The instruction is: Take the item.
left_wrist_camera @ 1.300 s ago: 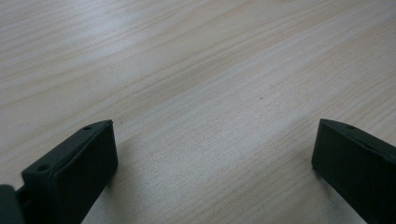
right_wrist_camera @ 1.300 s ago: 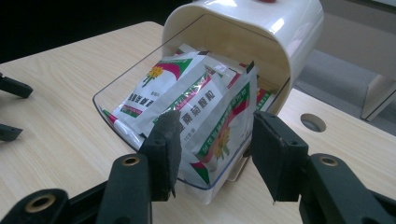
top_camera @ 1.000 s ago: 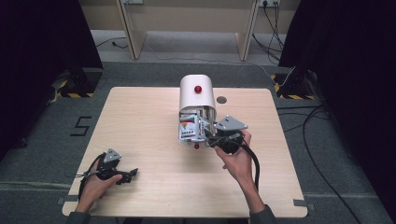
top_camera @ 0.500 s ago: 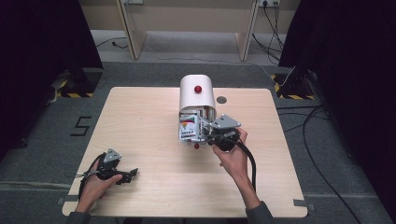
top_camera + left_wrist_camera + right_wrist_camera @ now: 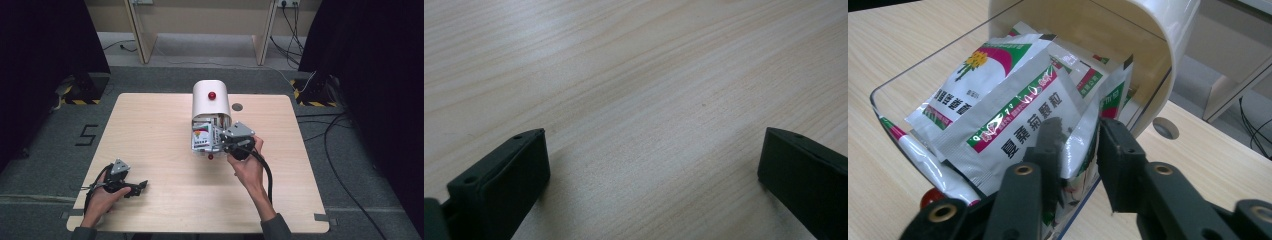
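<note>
The step in hand looks like taking one sachet out of the white domed dispenser that stands in the middle of the wooden table. Its clear drawer is pulled out toward the person and is full of foil sachets. The right claw reaches into this drawer from the near side. Its jaws have just been closing, and now they pinch the edge of the front sachet, the silver one with green and red stripes and dark printed characters; one jaw lies on the face of the foil and the other stands behind its edge, so I judge that it is grasped, though not yet lifted. A second sachet with a yellow flower lies just behind it.

The next move calls for a straight pull up and back, slow enough that the neighbour sachets do not come out together.

The left claw rests released on the table well apart from the drawer, its jaws wide with only bare wood between them.

How many sachets are stacked deeper under the dome is hidden. The printed text is hard to read. A small red knob below the drawer front is partly covered by the right claw.
</note>
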`<state>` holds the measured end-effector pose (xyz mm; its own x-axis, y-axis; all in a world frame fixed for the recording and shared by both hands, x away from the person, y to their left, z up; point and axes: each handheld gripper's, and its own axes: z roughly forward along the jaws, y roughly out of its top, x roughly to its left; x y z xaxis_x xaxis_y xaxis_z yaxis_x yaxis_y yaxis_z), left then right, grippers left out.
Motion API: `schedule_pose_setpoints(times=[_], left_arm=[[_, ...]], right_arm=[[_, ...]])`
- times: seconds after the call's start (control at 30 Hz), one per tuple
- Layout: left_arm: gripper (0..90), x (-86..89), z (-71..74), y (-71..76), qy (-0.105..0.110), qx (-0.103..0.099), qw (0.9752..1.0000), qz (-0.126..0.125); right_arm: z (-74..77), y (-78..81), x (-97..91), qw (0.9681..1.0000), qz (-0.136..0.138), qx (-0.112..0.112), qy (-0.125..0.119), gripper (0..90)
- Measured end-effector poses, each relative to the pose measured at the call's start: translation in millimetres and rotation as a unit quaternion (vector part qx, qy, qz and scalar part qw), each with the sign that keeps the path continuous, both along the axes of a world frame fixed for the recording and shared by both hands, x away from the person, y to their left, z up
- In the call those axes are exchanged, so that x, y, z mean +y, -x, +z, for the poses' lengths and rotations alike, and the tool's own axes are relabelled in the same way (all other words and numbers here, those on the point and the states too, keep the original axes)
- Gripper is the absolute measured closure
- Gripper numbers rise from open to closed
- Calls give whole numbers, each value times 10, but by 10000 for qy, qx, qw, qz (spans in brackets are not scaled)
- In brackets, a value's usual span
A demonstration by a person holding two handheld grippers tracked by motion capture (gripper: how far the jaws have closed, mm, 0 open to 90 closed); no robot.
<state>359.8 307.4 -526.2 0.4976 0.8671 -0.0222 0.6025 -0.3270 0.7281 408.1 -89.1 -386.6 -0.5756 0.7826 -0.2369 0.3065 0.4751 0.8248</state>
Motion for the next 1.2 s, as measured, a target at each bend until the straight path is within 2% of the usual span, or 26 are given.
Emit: schedule_pose_setpoints(times=[0.13, 0.23, 0.4, 0.8, 1.2], left_arm=[[0, 0, 0, -1, 2, -5, 10000, 2], [0, 0, 0, -1, 0, -5, 10000, 0], [0, 0, 0, -1, 2, -5, 10000, 2], [0, -1, -1, 0, 8, -2, 10000, 3], [0, 0, 0, 0, 2, 4, 10000, 1]], right_arm=[[7, -1, -7, 10000, 42, -20, 7, 786], [32, -3, -28, 9999, 79, -80, -78, 816], [148, 39, -58, 9994, 144, -245, -222, 845], [371, 146, -196, 9969, 294, -471, -555, 859], [514, 210, -432, 9955, 193, -709, -597, 865]])
